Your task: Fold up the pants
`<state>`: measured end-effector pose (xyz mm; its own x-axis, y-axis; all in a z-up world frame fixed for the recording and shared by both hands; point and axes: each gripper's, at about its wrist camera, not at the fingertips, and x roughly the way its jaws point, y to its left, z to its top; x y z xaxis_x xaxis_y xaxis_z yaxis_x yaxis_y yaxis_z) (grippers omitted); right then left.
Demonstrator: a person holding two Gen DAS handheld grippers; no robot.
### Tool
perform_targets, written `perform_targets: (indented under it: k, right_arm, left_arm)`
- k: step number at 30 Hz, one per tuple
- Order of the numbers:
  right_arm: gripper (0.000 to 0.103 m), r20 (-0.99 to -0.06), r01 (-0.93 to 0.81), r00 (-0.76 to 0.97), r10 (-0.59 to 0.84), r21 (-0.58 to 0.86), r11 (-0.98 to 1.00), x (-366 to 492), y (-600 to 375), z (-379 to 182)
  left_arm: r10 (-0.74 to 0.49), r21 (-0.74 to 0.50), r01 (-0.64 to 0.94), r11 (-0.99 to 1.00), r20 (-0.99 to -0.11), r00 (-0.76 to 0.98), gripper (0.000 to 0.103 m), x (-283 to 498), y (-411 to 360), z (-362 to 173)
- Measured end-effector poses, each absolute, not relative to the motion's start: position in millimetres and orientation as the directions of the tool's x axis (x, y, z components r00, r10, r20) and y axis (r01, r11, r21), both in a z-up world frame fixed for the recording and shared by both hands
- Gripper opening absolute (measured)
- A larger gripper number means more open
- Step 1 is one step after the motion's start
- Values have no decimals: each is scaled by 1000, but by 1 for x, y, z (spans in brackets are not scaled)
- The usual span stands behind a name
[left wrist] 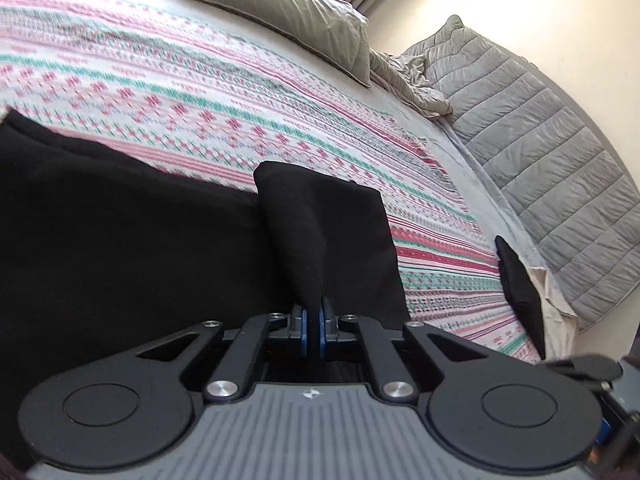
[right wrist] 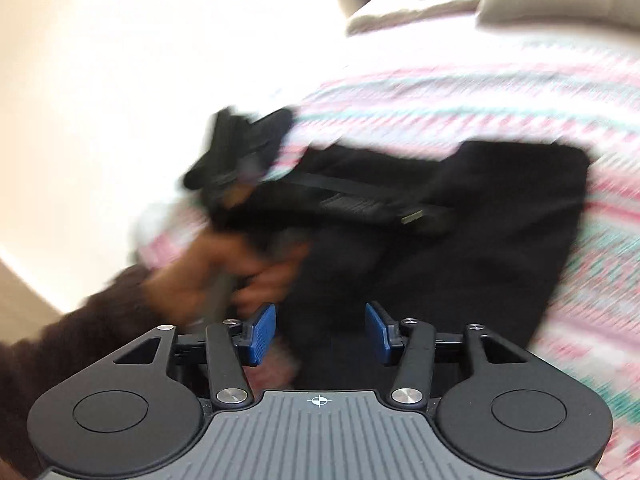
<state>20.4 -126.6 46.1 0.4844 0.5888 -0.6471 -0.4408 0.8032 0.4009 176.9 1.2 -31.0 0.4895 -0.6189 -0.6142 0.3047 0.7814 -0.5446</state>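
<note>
Black pants (left wrist: pixel 120 220) lie on a patterned pink, green and white bedspread (left wrist: pixel 200 92). My left gripper (left wrist: pixel 313 308) is shut on a fold of the pants (left wrist: pixel 328 232), which stands up from between its blue pads. In the blurred right wrist view the pants (right wrist: pixel 500 220) spread across the bedspread (right wrist: pixel 480 100). My right gripper (right wrist: pixel 320 328) is open above their near edge, its blue pads (right wrist: pixel 260 328) well apart and pressing on nothing. A hand (right wrist: pixel 240 272) in a dark sleeve holds the left gripper over the pants at the left.
A grey-beige pillow (left wrist: pixel 280 12) lies at the far end of the bed. A grey quilted blanket (left wrist: pixel 540 140) runs along the right side by the wall. A dark cloth (left wrist: pixel 520 292) rests on beige fabric at the bed's right edge.
</note>
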Motion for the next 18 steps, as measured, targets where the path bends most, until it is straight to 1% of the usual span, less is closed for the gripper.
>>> perform_targets:
  k: [2, 4, 5, 7, 12, 14, 16, 18]
  right_arm:
    - [50, -676, -415, 534, 507, 313, 854, 26, -121, 39]
    - [52, -691, -402, 548, 471, 276, 873, 31, -117, 30]
    - [58, -693, -398, 552, 464, 270, 877, 32, -114, 25]
    - [64, -692, -395, 557, 459, 265, 880, 34, -111, 15]
    - [67, -704, -407, 573, 419, 199, 891, 37, -95, 5]
    - [77, -695, -415, 588, 413, 179, 892, 36, -87, 5]
    - [80, -690, -420, 603, 401, 152, 895, 42, -86, 3]
    - [80, -689, -427, 611, 390, 128, 895, 47, -78, 0]
  left_arm:
    - [-592, -518, 297, 802, -623, 511, 14, 176, 10, -26]
    - [-558, -486, 286, 826, -634, 535, 14, 176, 20, -22]
    - [-538, -466, 280, 839, -641, 547, 14, 175, 25, -19]
    - [-497, -420, 273, 866, -649, 576, 14, 173, 33, -15]
    - [-429, -339, 265, 903, -658, 619, 14, 168, 55, -6]
    - [-396, -299, 261, 918, -660, 639, 14, 167, 62, -1]
    - [-360, -258, 251, 933, -657, 662, 14, 164, 70, 4]
    - [-338, -235, 243, 941, -653, 678, 14, 163, 79, 7]
